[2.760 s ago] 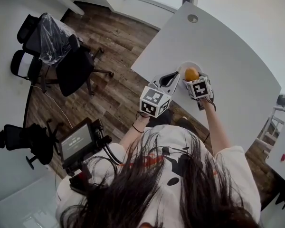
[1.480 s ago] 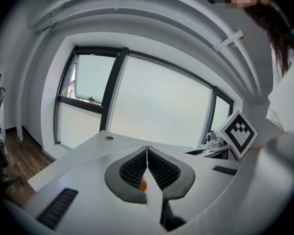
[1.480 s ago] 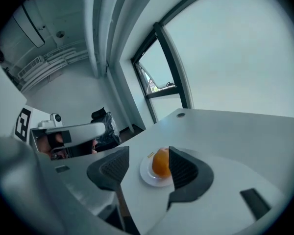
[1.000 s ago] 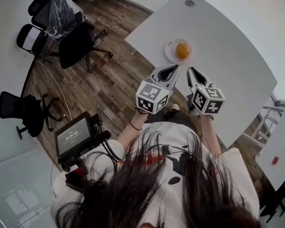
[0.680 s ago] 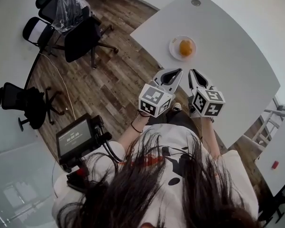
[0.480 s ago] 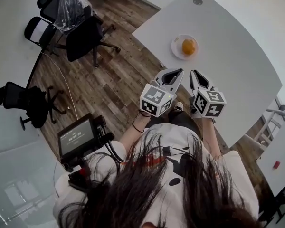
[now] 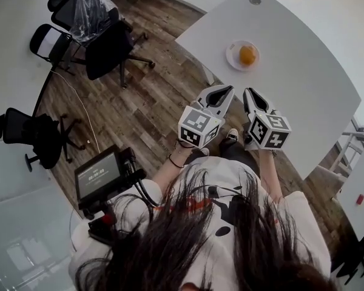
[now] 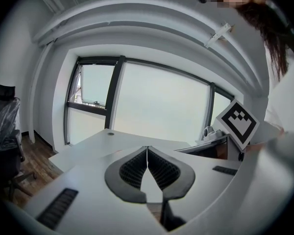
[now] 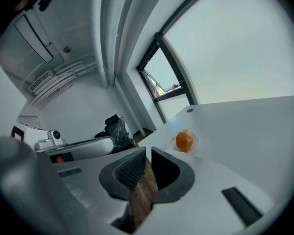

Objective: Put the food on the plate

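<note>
White table (image 7: 309, 71) w/ orange food (image 7: 247, 54) on plate (image 7: 233, 53) (near its edge); L gripper (image 7: 229, 90) & R gripper (image 7: 249, 92) fingers closed, empty.

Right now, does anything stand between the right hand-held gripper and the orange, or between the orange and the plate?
Nothing visible does. The orange already sits on the plate. Only bare white table shows between it and the right hand-held gripper, which is shut and empty.
</note>
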Available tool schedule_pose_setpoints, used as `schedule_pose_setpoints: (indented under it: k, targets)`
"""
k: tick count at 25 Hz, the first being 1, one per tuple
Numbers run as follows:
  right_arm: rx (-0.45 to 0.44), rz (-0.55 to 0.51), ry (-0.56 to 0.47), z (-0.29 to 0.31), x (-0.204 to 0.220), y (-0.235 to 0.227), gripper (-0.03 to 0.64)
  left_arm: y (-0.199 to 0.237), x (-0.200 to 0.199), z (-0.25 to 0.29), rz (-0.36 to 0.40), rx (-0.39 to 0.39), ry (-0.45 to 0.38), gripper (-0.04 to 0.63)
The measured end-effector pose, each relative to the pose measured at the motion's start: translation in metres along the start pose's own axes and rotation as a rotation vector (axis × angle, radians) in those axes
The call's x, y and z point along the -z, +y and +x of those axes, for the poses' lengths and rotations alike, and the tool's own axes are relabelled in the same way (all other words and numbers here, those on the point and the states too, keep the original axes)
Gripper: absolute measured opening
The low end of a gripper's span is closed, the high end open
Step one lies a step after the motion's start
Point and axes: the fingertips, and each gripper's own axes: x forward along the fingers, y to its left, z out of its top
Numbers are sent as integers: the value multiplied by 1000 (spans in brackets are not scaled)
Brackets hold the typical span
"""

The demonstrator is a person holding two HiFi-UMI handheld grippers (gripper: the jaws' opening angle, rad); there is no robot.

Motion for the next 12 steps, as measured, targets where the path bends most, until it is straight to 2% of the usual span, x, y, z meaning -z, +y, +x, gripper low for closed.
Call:
schedule_pose_setpoints:
  k: [7, 12]
  targets:
    - [59, 36, -49, -29, 31, 60, 44, -6, 10, -64, 18, 82, -14, 6]
    - [144, 54, -97, -66, 64, 89, 44, -25, 38, -114, 20, 158, -2, 6]
